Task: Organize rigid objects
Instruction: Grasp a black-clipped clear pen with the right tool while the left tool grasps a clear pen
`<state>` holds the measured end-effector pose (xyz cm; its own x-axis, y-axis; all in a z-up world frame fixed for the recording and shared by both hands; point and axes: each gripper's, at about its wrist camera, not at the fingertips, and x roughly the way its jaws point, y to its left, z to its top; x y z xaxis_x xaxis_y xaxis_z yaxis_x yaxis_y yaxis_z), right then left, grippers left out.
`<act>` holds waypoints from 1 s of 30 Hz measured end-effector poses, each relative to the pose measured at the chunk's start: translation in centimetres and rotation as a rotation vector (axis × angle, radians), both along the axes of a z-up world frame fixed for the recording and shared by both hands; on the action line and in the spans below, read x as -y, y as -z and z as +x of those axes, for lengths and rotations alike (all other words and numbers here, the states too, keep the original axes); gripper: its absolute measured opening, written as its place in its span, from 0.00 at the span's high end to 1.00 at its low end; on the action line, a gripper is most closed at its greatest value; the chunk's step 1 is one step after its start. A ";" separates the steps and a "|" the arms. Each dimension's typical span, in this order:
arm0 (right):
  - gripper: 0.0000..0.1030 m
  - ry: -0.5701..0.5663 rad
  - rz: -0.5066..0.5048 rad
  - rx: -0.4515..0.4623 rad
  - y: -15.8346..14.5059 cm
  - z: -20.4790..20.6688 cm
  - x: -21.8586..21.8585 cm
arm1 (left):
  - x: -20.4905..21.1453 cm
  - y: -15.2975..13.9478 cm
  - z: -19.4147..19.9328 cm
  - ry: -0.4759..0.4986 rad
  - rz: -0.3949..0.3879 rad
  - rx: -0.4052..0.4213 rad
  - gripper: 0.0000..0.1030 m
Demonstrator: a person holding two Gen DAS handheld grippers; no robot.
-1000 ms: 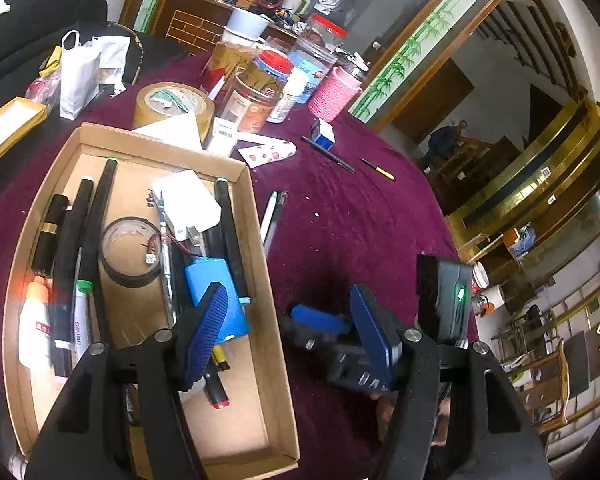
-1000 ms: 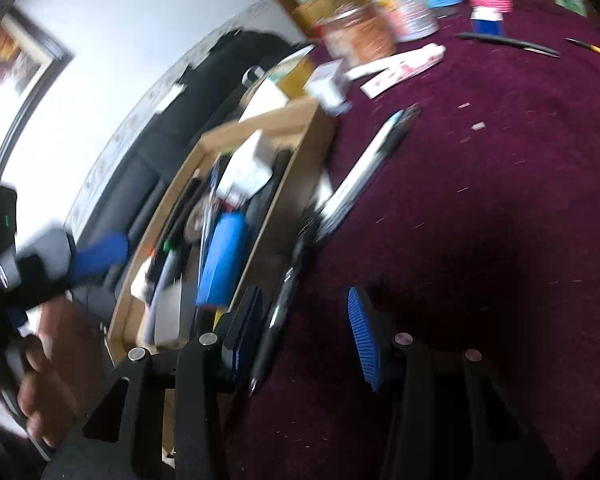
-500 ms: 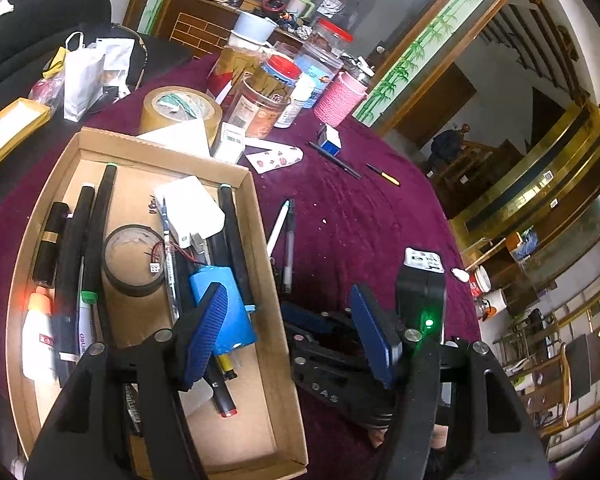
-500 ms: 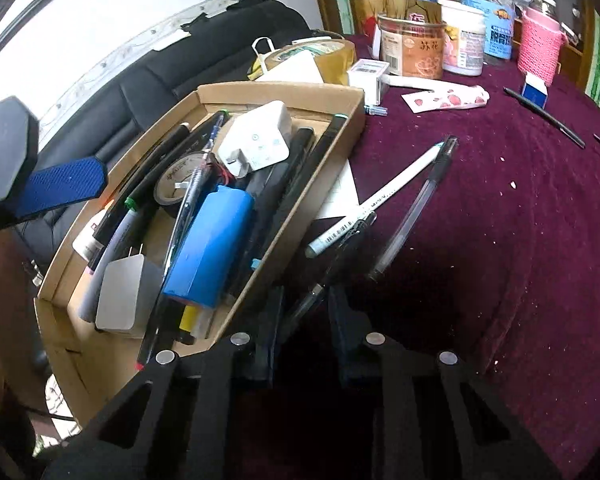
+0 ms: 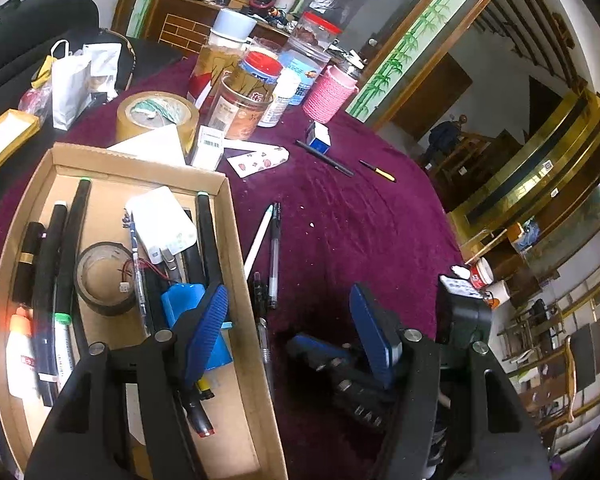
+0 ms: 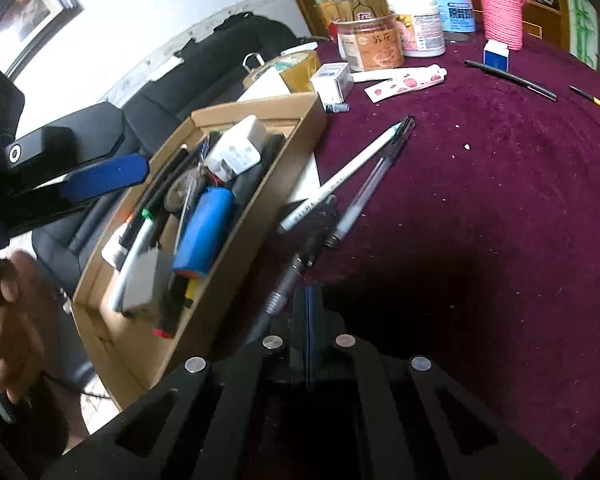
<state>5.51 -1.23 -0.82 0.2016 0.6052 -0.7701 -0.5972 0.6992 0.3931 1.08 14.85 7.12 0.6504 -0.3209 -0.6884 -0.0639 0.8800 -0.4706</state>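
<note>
right wrist: slim grey pen [image 6: 288, 280] pinched.

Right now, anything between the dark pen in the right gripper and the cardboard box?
Only the box's near side wall. The right gripper, shut on the dark pen, sits just outside it; the pen must clear that rim.

Left gripper [image 5: 290, 326]: black frame, silver screws; ribbed blue fingers [image 5: 206, 330]; right gripper [image 6: 308, 312] likewise black.

Jars [image 5: 240, 108] and a pink knitted cup [image 5: 329, 94] crowd the far edge of the maroon surface [image 5: 364, 216], beside a brown tape roll [image 5: 156, 118].
</note>
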 end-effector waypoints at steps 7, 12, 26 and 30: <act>0.72 -0.011 -0.140 0.086 0.8 -0.8 -3.7 | -0.5 0.1 -0.7 -0.004 0.003 -0.001 0.39; 0.85 -0.014 -0.170 0.090 0.8 -1.4 -4.4 | -1.4 0.3 -0.9 -0.022 -0.017 0.003 0.39; 0.91 0.054 -0.122 0.125 -2.0 -0.7 3.2 | -0.1 0.6 0.0 0.009 -0.001 -0.008 0.39; 0.91 0.163 -0.142 0.136 -2.1 2.3 6.1 | 1.6 0.7 1.4 0.046 0.051 -0.026 0.39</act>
